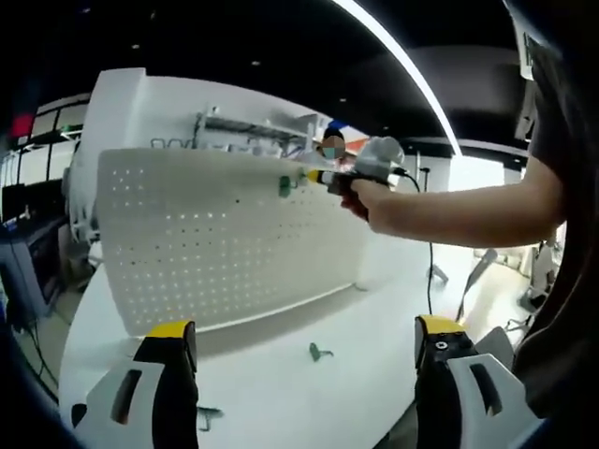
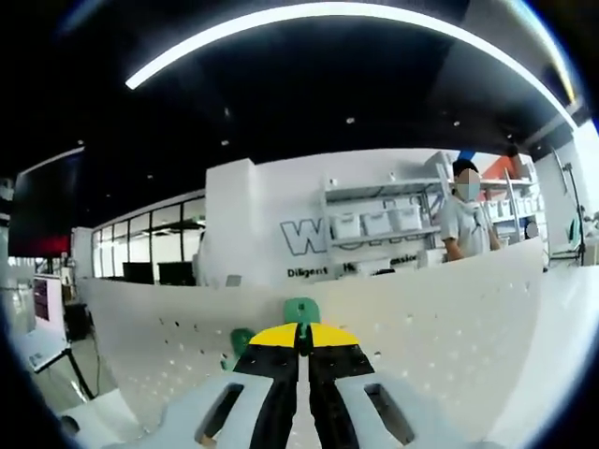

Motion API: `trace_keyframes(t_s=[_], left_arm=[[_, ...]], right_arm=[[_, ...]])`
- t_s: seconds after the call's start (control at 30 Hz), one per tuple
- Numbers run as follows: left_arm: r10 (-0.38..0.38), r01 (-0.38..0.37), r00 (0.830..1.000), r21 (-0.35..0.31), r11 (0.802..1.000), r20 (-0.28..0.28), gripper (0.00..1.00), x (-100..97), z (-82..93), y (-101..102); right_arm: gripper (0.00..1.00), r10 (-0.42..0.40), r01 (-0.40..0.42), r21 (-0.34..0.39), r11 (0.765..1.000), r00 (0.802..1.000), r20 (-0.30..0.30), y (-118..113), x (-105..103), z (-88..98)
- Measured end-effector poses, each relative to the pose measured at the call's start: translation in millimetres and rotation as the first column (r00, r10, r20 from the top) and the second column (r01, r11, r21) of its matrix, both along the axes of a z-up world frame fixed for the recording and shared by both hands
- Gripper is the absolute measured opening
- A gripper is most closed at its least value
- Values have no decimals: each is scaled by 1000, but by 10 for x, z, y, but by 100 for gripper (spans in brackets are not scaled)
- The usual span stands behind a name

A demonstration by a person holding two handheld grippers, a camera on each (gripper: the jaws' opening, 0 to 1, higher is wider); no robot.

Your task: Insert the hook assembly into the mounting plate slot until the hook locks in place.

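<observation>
We see spare green hooks (image 1: 320, 353) on the white table (image 1: 281, 393); our right gripper (image 2: 301, 329) pinches a hook (image 2: 301, 310) at the perforated board (image 1: 225, 234); left gripper (image 1: 304, 341) gapes.

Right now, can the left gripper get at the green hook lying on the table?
Probably yes. The left gripper is open, and the loose green hook lies on the bare white table between its jaws, with nothing in between. The pegboard stands behind.

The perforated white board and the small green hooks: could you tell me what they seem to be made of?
The perforated board looks like painted sheet metal or rigid plastic: thin, matte white, regular holes; which one is unclear. The green hook lying on the table looks like moulded plastic, with uniform colour and soft edges. The green hook held in the right tongs looks the same.
</observation>
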State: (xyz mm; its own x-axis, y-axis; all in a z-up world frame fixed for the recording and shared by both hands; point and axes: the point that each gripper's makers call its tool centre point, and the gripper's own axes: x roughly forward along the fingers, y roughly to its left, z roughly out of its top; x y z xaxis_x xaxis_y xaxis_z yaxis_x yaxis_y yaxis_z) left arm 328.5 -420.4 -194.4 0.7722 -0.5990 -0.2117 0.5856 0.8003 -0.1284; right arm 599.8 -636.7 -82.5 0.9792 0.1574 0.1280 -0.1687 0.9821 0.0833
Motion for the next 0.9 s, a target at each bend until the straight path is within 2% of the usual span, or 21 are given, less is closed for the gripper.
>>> trace_keyframes(t_s=[0.17, 0.27, 0.33, 0.63, 0.67, 0.7, 0.9], left_arm=[[-3, 3, 1000, 0, 1000, 2, 97, 20, 13, -19], [-6, 6, 1000, -2, 1000, 0, 97, 26, 17, -28], [-9, 9, 1000, 5, 1000, 0, 97, 26, 9, -25], [-5, 5, 1000, 11, 1000, -3, 96, 55, -1, 10], [-5, 5, 1000, 8, 1000, -9, 96, 55, -16, 11], [-5, 5, 1000, 5, 1000, -18, 96, 51, -28, 13], [6, -6, 1000, 0, 1000, -17, 95, 40, -28, 39]], right_arm=[[0, -3, 3, 18, 1000, 1000, -4, 8, 4, -6], [0, -10, 10, -12, 1000, 1000, 3, 20, 4, -25], [0, -12, 12, 9, 1000, 1000, 5, 21, -11, -21], [0, -25, 25, -1, 1000, 1000, -6, 10, -20, -107], [0, -26, 26, 5, 1000, 1000, -10, 1, -22, -118], [0, -29, 29, 40, 999, 1000, -8, -17, -21, -116], [0, -39, 39, -5, 999, 999, -3, 0, -3, -139]])
